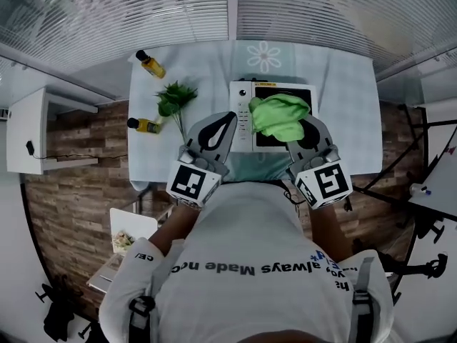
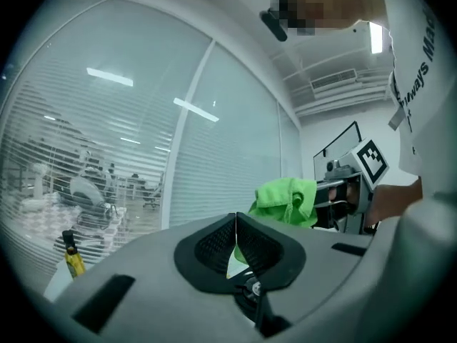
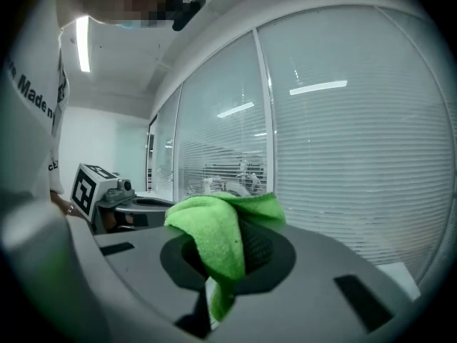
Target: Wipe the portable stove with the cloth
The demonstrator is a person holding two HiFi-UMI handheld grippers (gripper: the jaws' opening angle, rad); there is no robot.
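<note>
Occlusion notes: bright green microfibre cloth (image 1: pixel 278 116) buries the tips of the right gripper (image 1: pixel 296 136) in head view. In right gripper view it drapes over both pads, with a tail hanging down the gap. The jaws are clamped on a fold of that cloth.

The cloth sits over the near-left part of the white portable stove with black glass top (image 1: pixel 293 91). Can't tell whether it touches the glass or hangs above it. The stove's near edge is cut off by the person's shoulders and both grippers.

Left gripper (image 1: pixel 230 116) is at the stove's left edge, by the control strip. In left gripper view the pads meet with nothing between them; a small gap lower down shows only background.

Pale mint tablecloth-covered table (image 1: pixel 343 106) has its near edge hidden under the person's torso.

Containers: two small black-capped bottles of yellow liquid (image 1: pixel 151 64) (image 1: pixel 145 126) are on the table's left side, with a green leafy sprig (image 1: pixel 173 100) between them. A white square dish (image 1: pixel 128 238) sits low left, off the table. Its contents are too small to identify.
</note>
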